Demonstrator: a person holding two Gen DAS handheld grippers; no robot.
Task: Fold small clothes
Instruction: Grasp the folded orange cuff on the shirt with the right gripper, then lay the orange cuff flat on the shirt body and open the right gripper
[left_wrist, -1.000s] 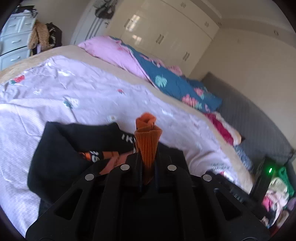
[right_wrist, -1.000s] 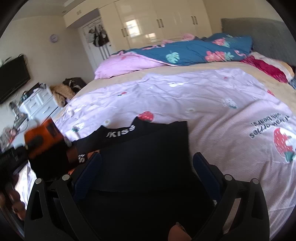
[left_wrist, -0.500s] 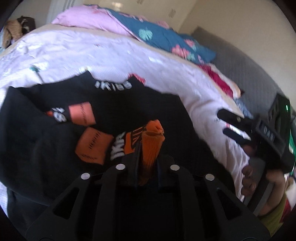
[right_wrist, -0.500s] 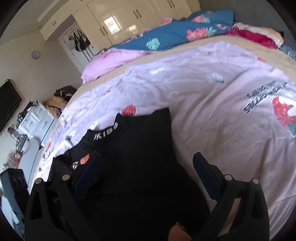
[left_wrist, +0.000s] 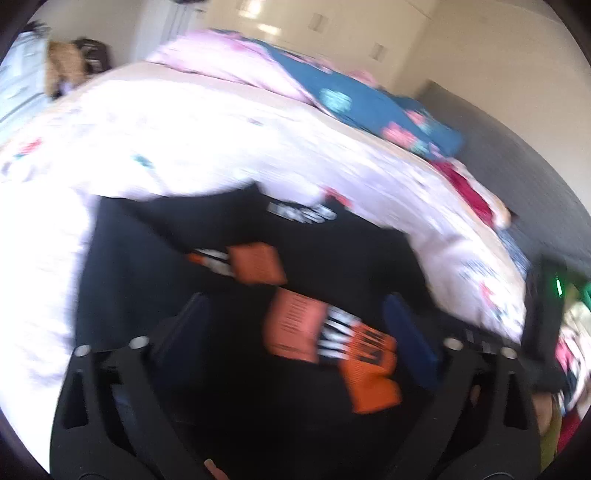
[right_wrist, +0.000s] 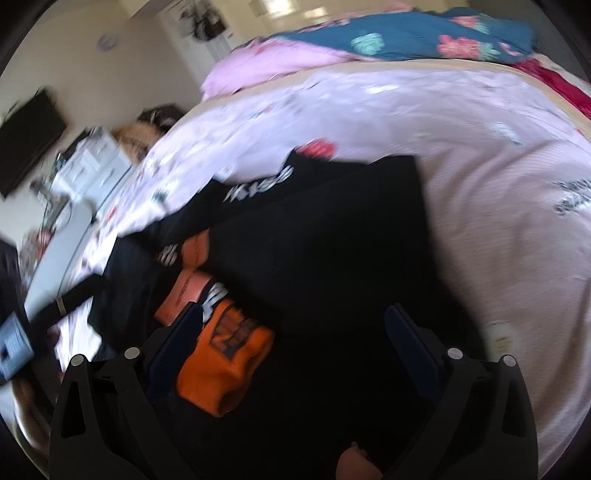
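1. Left gripper (left_wrist: 303, 332): jaws spread wide, having just been opening. The orange sleeve (left_wrist: 332, 339) lies between the blue pads, but neither pad presses on it.
2. Right gripper (right_wrist: 299, 339): jaws spread wide, having just eased slightly inward. They hang over dark cloth and pinch nothing. The orange cuff (right_wrist: 225, 365) lies just inside its left pad.
3. Black garment (left_wrist: 155, 266): laid flat on the bed at the near edge, under both grippers. White lettering (right_wrist: 258, 184) shows along its far band. A second orange panel (left_wrist: 256, 264) sits further up the cloth.
4. Pale lilac bedsheet (right_wrist: 480, 147): printed with strawberries, spread beneath and beyond the garment.
5. Pink pillow (left_wrist: 236, 66) and teal floral quilt (right_wrist: 424, 37): heaped at the far side of the bed.
6. Cream wardrobe doors (left_wrist: 332, 22): against the back wall. Both views are motion-blurred.
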